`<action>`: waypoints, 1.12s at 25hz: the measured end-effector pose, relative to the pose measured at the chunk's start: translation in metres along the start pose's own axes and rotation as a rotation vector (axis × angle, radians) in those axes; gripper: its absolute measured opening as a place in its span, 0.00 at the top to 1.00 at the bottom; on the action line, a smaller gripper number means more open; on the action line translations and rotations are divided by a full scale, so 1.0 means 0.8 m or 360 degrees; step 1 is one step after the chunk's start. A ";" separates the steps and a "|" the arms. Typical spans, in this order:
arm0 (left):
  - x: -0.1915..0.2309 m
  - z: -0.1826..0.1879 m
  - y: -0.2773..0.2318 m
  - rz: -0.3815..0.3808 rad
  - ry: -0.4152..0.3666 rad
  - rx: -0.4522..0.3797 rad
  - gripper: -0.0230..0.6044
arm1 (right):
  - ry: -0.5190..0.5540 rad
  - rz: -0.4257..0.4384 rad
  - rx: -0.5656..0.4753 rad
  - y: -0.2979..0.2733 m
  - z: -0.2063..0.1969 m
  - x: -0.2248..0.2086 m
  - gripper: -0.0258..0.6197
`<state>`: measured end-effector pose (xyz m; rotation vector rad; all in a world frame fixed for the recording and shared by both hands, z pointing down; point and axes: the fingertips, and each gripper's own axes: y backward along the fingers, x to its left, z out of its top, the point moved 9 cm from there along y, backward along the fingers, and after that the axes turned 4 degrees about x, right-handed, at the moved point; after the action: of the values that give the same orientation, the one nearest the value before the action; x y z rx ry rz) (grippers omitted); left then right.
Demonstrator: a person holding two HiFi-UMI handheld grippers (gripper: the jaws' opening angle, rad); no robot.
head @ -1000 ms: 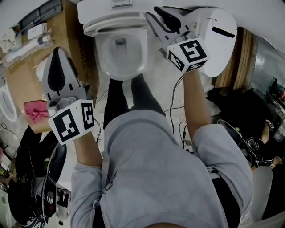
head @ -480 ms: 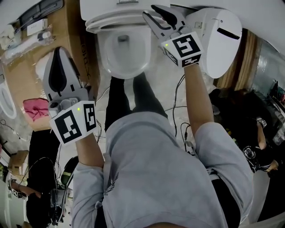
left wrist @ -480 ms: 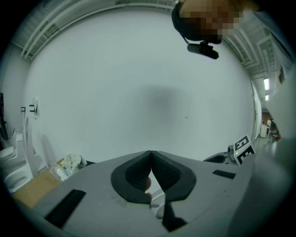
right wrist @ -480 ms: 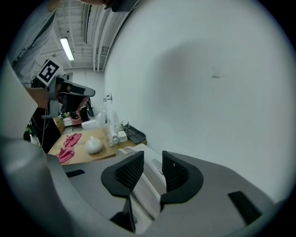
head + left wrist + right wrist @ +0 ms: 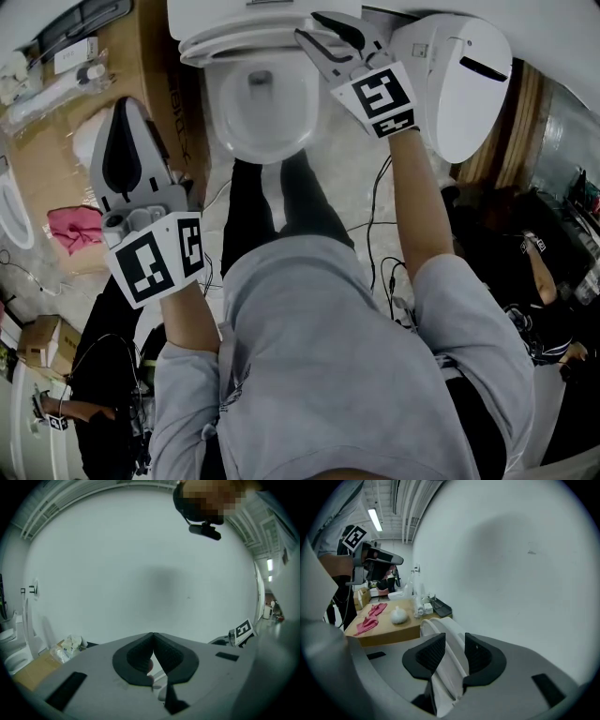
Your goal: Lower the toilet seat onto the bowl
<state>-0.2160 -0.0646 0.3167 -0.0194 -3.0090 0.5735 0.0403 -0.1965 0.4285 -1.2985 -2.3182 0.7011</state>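
White wall behind, pale floor below. The toilet bowl (image 5: pixel 258 103) is seen uncovered, with the toilet seat (image 5: pixel 225 42) raised against the back. The right gripper (image 5: pixel 454 641) is found closer to the seat's edge than a second ago. Its jaws are being opened wide, and the rim is framed between them. Pad contact is not confirmed; probably none yet. The left gripper (image 5: pixel 153 637) is held aside, its jaws together on nothing. A grasp is judged near; lowering is not begun.
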 end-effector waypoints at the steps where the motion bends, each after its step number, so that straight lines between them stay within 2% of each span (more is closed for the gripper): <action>1: 0.001 -0.001 0.000 0.0001 0.0001 0.0002 0.96 | 0.0015 0.0002 0.0010 -0.001 -0.001 0.001 0.80; 12: -0.004 -0.009 0.001 -0.0008 0.0009 0.0019 0.96 | 0.0145 0.0039 0.0147 -0.018 -0.017 0.010 0.80; 28: -0.016 -0.013 0.009 -0.0036 0.0004 0.0018 0.96 | 0.0204 0.0042 0.0167 -0.003 -0.023 0.025 0.83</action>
<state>-0.2027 -0.0544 0.3232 0.0144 -2.9993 0.5880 0.0388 -0.1757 0.4464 -1.2903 -2.1374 0.7166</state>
